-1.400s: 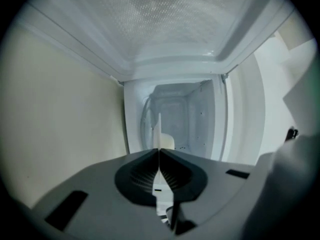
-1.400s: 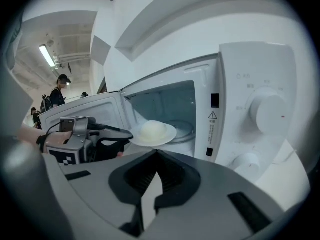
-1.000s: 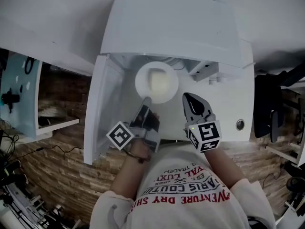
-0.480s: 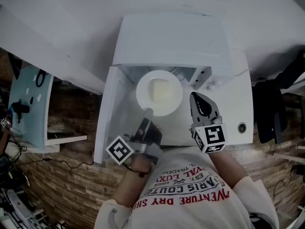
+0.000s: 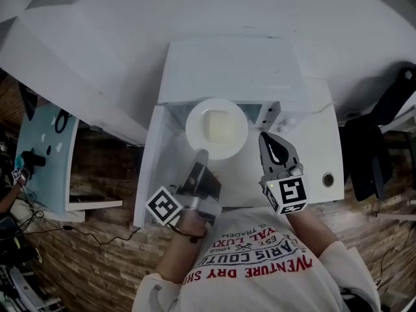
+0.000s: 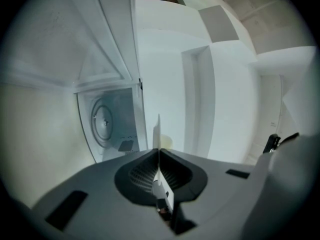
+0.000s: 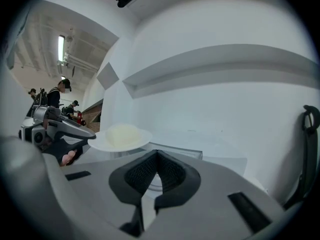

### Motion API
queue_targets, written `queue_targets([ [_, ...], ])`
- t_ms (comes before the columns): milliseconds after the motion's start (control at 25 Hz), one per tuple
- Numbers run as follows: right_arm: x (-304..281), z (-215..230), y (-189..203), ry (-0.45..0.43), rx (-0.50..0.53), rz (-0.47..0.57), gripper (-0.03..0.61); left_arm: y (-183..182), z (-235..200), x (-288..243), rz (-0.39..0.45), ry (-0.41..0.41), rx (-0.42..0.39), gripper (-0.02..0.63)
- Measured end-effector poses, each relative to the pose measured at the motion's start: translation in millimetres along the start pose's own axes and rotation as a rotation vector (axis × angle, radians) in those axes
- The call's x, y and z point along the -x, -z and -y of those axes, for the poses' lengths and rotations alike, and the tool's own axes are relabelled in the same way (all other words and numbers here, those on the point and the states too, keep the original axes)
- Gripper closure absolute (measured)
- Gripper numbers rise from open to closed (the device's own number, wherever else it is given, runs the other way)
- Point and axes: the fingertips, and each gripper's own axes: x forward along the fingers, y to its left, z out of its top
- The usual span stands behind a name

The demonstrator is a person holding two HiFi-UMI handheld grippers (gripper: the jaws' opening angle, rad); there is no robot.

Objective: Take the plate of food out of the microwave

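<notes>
- Overhead, a white microwave (image 5: 234, 64) is sitting against a white wall, and its door (image 5: 155, 174) is standing open on the left side.
- The left gripper (image 5: 200, 155) is clamping its jaws onto the near rim of a white plate (image 5: 193, 130), so the jaws are nearly together with only the thin rim between them.
- The plate is carrying a pale yellow mound of food (image 5: 220, 125) in its middle.
- The plate is hanging in the air in front of the open oven, clear of the inside. In the head view it is overlapping the front edge of the microwave's top.
- In the left gripper view the plate is showing edge-on as a thin line rising from the closed jaws, and the round turntable (image 6: 102, 123) is lying bare inside the oven.
- The right gripper (image 5: 265, 138) is hovering just to the right of the plate, apart from it. Its jaw tips are meeting and it is holding nothing.
- In the right gripper view the plate is showing to the left, level, with the food sitting on top.
- The person's white printed shirt (image 5: 253, 259) is filling the bottom of the head view.
</notes>
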Motion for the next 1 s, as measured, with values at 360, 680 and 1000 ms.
queue_targets([
  [360,5,-1,-1,-0.011,0.003,0.002,0.575,-1,1,-3,0.008,0.015,0.006,0.600],
  [680,1,-2,8,-0.024,-0.025,-0.021,0.575,3,-7,1,0.010,0.004,0.039,0.600],
  [1000,-1,-7,17,-0.031,-0.024,-0.045,0.575,4,-17,7,0.010,-0.012,0.054,0.600],
])
